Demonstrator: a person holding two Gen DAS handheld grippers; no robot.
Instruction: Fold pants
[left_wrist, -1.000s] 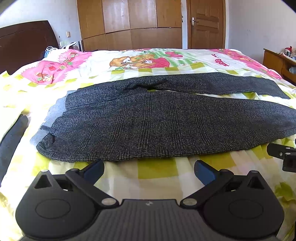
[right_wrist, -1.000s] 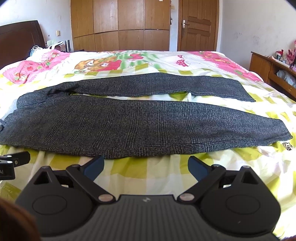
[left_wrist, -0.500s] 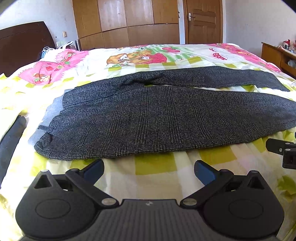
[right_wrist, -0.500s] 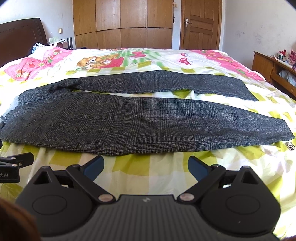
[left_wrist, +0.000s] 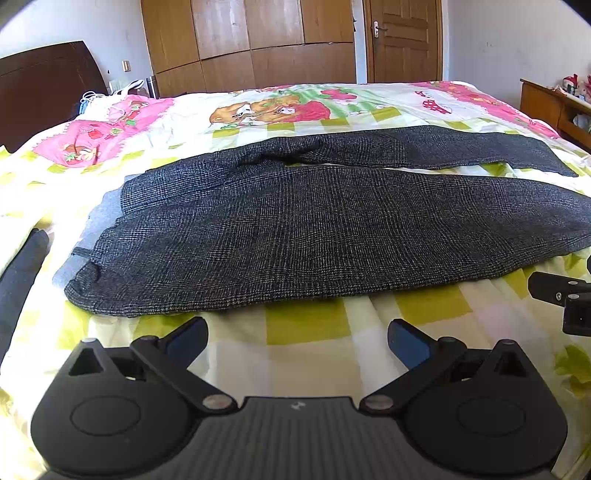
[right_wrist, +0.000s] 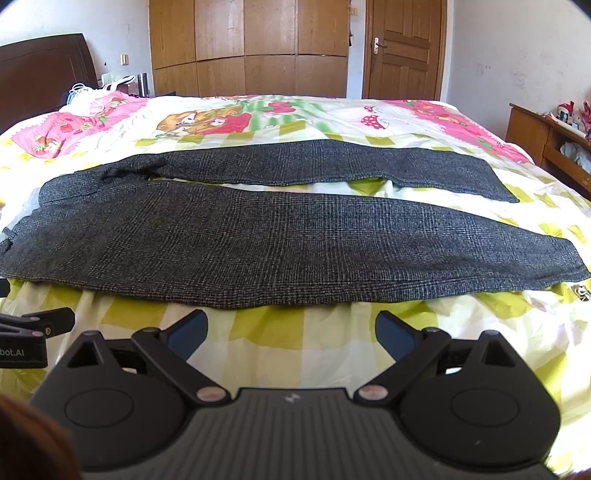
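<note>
Dark grey checked pants (left_wrist: 314, 236) lie flat across the bed, waist at the left, both legs spread to the right with a gap between them. They also show in the right wrist view (right_wrist: 280, 247). My left gripper (left_wrist: 297, 338) is open and empty, just short of the near leg's edge by the waist end. My right gripper (right_wrist: 291, 330) is open and empty, just short of the near leg's middle. Neither touches the cloth.
The bed has a yellow, green and pink cartoon cover (left_wrist: 306, 328). A dark cloth strip (left_wrist: 18, 269) lies at the left edge. A wooden side cabinet (right_wrist: 546, 144) stands at the right, a headboard (left_wrist: 44, 88) at the left, wardrobes and a door behind.
Both views have tilted slightly down, so the pants sit a little higher in each frame. Both grippers stay open and empty.
</note>
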